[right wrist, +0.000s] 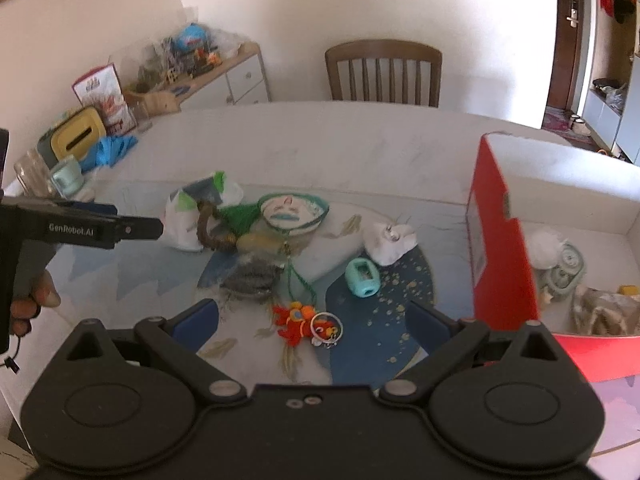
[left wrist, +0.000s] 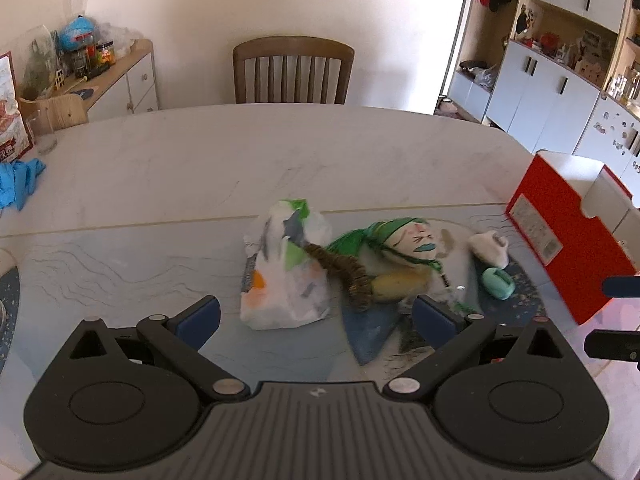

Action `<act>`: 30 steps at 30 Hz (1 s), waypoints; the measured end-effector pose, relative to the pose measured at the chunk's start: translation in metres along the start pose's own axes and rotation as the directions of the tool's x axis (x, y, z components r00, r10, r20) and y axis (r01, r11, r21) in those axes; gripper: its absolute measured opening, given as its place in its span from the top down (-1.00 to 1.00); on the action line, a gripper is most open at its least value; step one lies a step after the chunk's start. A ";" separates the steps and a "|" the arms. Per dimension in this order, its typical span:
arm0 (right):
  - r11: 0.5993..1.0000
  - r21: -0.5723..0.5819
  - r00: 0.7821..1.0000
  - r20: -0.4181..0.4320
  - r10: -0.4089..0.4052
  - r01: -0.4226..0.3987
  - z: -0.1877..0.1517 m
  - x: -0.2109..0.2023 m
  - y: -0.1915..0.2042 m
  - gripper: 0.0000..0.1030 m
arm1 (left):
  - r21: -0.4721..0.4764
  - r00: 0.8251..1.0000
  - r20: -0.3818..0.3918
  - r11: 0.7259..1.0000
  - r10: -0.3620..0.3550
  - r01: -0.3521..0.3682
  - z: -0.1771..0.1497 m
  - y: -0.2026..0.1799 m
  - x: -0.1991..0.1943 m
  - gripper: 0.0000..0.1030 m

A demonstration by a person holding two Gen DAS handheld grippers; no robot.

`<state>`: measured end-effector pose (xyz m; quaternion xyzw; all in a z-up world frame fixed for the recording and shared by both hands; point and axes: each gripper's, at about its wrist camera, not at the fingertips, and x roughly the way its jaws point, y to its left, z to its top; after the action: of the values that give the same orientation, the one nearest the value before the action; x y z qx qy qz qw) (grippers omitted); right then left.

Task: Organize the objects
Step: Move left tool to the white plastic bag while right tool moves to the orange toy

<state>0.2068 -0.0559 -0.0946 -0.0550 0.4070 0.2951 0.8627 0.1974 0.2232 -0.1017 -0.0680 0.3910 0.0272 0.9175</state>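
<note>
Both hand-held grippers hovering with jaws apart over the cluttered bench (left wrist: 160,168).
Only the right wrist view is showing the red box's (right wrist: 504,240) inside, a red toy (right wrist: 296,322), and "GenRobot.AI" on the left hand-held gripper (right wrist: 120,228); the right hand-held gripper (right wrist: 314,328) is holding nothing.

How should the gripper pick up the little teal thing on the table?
Grip the teal case across its narrow sides, coming straight down from above. It lies flat on the mat with clear space around it, so the open right gripper probably fits over it.

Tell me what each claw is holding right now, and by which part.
Nothing. The left claw and the right claw are both open and empty above the table.
</note>
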 end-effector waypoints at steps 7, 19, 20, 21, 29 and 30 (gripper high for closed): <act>0.999 -0.047 0.999 -0.046 0.002 -0.005 -0.002 0.023 0.009 -0.88 | -0.018 0.998 -0.002 0.998 0.059 -0.059 -0.003 0.026 0.025 -0.99; 0.994 -0.110 0.993 -0.117 -0.029 0.016 -0.001 0.065 0.017 -0.78 | 0.053 0.995 -0.039 0.994 0.094 -0.091 0.000 0.029 0.069 -0.99; 0.994 -0.107 0.992 -0.122 -0.030 0.017 -0.001 0.068 0.016 -0.77 | 0.055 0.995 -0.042 0.994 0.095 -0.093 0.001 0.029 0.072 -0.99; 0.994 -0.104 0.991 -0.127 -0.031 0.017 -0.001 0.071 0.015 -0.76 | 0.055 0.995 -0.044 0.994 0.095 -0.092 0.001 0.029 0.075 -0.99; 0.995 -0.096 0.988 -0.150 -0.043 0.029 -0.003 0.088 0.012 -0.49 | 0.074 0.997 -0.051 0.995 0.065 -0.061 0.003 0.026 0.092 -0.99; 0.995 -0.096 0.988 -0.148 -0.046 0.032 -0.003 0.089 0.012 -0.49 | 0.072 0.997 -0.054 0.996 0.060 -0.056 0.003 0.026 0.094 -0.99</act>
<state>0.2421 -0.0059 -0.1599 -0.1253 0.4556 0.2917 0.8317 0.2619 0.2489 -0.1703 -0.0249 0.4190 0.0378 0.9069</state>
